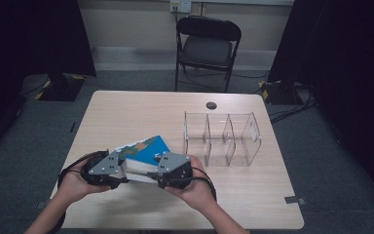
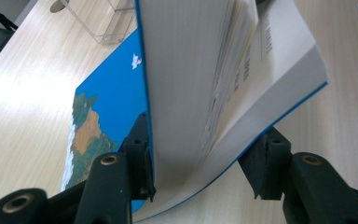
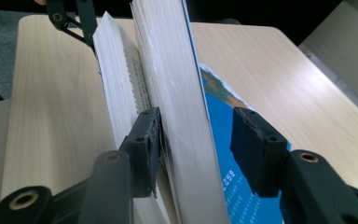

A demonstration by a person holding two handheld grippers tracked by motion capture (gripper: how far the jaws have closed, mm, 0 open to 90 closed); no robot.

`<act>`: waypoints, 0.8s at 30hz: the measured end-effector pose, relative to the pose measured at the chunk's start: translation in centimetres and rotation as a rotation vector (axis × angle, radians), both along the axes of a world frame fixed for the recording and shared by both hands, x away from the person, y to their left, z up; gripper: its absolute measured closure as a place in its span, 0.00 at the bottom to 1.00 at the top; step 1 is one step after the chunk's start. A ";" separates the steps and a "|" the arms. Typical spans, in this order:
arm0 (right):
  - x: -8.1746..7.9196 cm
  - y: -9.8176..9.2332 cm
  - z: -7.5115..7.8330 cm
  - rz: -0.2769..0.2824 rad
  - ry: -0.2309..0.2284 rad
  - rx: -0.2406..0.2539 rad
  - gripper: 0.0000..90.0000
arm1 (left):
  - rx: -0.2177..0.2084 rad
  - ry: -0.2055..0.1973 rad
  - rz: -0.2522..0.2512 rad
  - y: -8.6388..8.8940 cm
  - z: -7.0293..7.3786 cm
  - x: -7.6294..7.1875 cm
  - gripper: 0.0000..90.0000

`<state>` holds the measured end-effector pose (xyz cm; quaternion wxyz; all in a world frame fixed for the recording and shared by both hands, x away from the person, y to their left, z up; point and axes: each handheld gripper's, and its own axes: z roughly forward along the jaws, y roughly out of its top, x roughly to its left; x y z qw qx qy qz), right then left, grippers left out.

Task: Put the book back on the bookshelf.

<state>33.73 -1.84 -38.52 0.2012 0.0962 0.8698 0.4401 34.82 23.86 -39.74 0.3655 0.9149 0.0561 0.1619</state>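
both grippers straddle the blue book (image 1: pixel 143 153) w/ jaws apart, left gripper (image 2: pixel 200 172) round the whole block, right gripper (image 3: pixel 196 149) wedged btwn pages, prob to lever it open

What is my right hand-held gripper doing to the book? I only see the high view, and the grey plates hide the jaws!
Observer: In the right gripper view, one jaw of the right hand-held gripper is poked between the pages of the book. The other stands apart from the blue cover.
Operator: Is the book shut?
Observer: No. The left gripper view shows its pages fanned apart, with print showing.
Operator: And my left one?
Observer: One jaw of the left hand-held gripper rests against the blue cover.
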 end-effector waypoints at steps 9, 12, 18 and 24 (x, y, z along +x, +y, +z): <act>0.3 -0.6 0.6 -0.009 0.034 0.006 0.58 | -0.009 0.004 -0.006 0.0 0.2 0.0 0.59; 0.4 -0.8 0.8 -0.015 0.043 0.014 0.58 | -0.021 0.008 -0.009 -0.1 0.3 0.0 0.59; 0.3 -0.4 1.7 -0.048 0.067 -0.028 0.58 | -0.037 0.012 -0.010 0.1 0.4 0.1 0.60; 1.2 -2.8 3.1 -0.078 0.296 0.159 0.40 | -0.027 -0.001 0.029 0.7 0.4 0.0 0.61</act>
